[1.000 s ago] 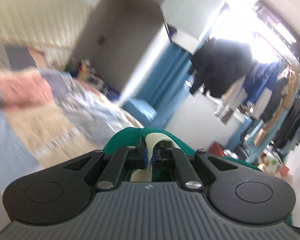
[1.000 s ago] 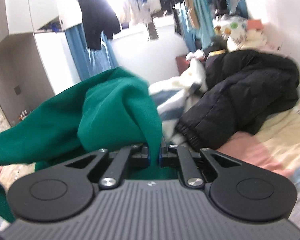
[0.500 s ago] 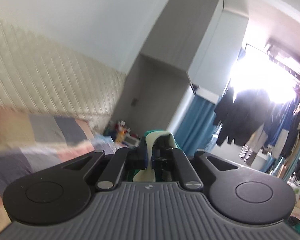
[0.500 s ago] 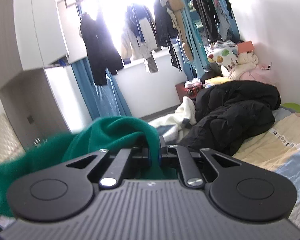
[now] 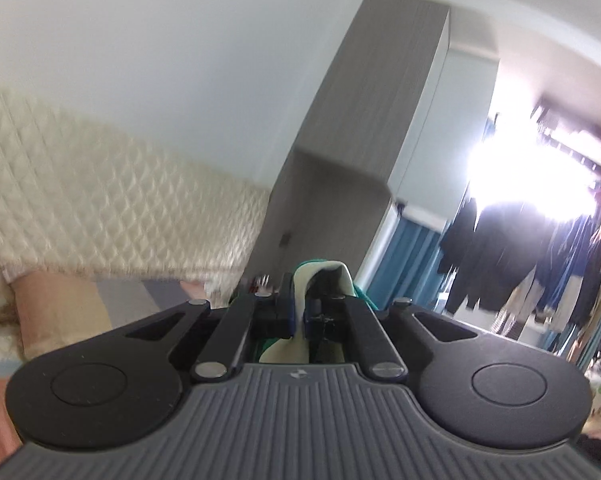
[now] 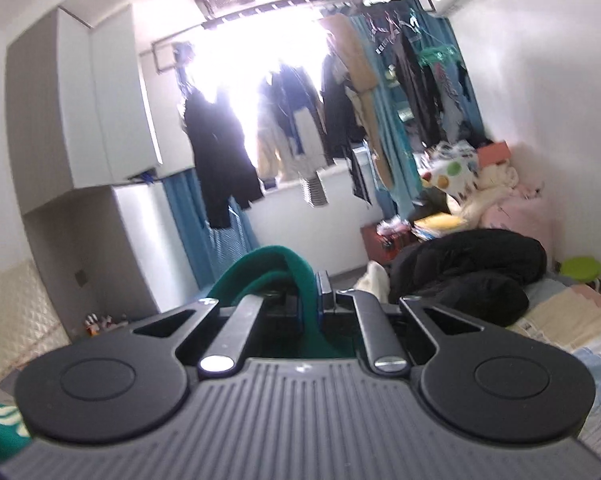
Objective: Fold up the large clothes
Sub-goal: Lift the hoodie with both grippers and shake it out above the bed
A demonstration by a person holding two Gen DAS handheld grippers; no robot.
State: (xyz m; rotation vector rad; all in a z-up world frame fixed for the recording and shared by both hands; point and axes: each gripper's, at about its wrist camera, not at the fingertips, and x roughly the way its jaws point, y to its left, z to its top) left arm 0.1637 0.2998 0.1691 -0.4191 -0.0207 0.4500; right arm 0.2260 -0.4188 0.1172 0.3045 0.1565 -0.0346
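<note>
Headboard: cream quilted panel (image 5: 112, 208) along the wall.
Cabinet: tall grey unit (image 5: 364, 120).
Curtain: blue (image 6: 220, 232), below the bright window.
Hanging clothes: dark garments (image 6: 220, 160) on a rail.
Bed: black padded jacket (image 6: 468, 272) heaped on it.

Ahead of my left side I see open air up to the tall grey cabinet (image 5: 364, 128) and the quilted headboard (image 5: 112, 208). On the right, the black coat (image 6: 468, 276) heaped on the bed (image 6: 560, 320) blocks low passage; hanging clothes (image 6: 296, 120) crowd the window.
</note>
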